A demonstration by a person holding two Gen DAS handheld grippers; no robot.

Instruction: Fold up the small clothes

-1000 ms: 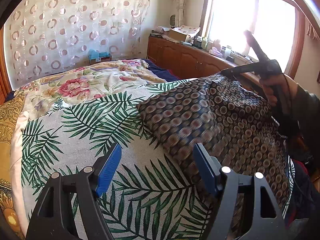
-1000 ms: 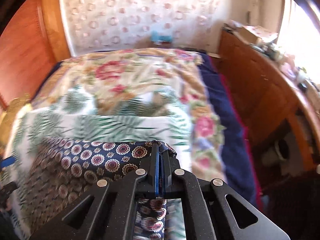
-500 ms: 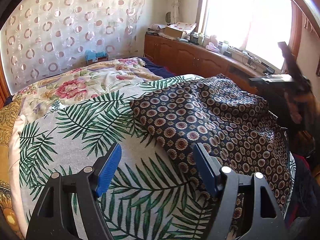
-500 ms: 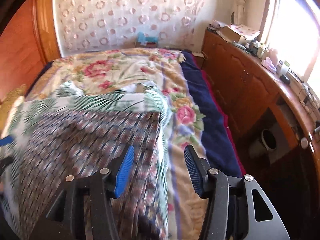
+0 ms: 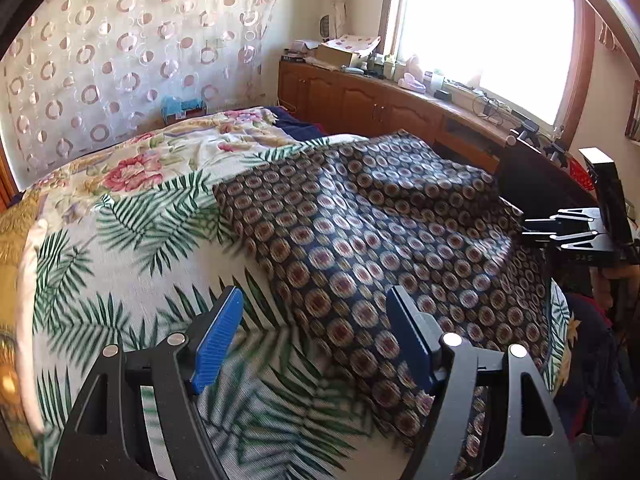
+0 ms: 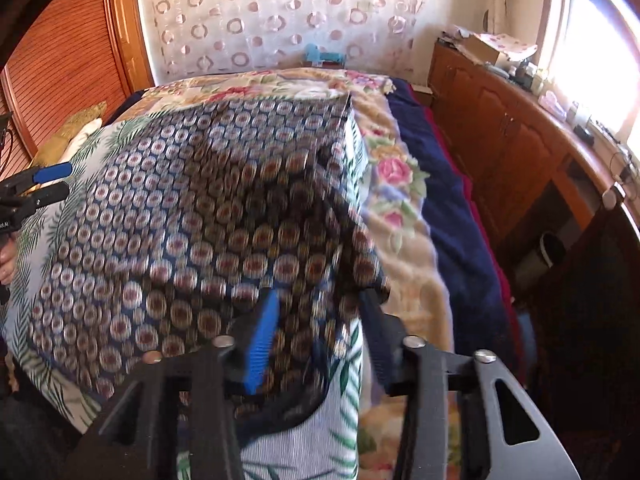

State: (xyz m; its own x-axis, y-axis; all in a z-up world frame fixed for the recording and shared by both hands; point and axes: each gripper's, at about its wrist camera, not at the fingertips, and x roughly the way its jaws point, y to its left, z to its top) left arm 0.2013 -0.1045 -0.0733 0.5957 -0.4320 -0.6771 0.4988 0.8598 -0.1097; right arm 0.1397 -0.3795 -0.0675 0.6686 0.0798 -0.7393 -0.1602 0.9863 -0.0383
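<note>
A dark navy garment with round medallion print point(image 5: 380, 232) lies spread on the palm-leaf bed cover point(image 5: 132, 248). My left gripper point(image 5: 314, 340) is open, just above the cover at the garment's near left edge, holding nothing. My right gripper point(image 6: 316, 328) is open, its jaws straddling the garment's near right corner point(image 6: 224, 216) without closing on it. The right gripper also shows at the garment's right edge in the left wrist view point(image 5: 568, 232). The left gripper shows at the far left in the right wrist view point(image 6: 36, 188).
A floral blanket point(image 5: 160, 152) and navy sheet point(image 6: 440, 200) cover the far bed. A wooden cabinet run point(image 5: 360, 100) with clutter stands under the window on the right. A wooden headboard panel point(image 6: 68, 68) is on the left. A patterned curtain point(image 5: 120, 52) hangs behind.
My right gripper let go of the garment's corner, opened, and came down low at the garment's near right corner. The garment settled flat on the bed. My left gripper stayed open.
</note>
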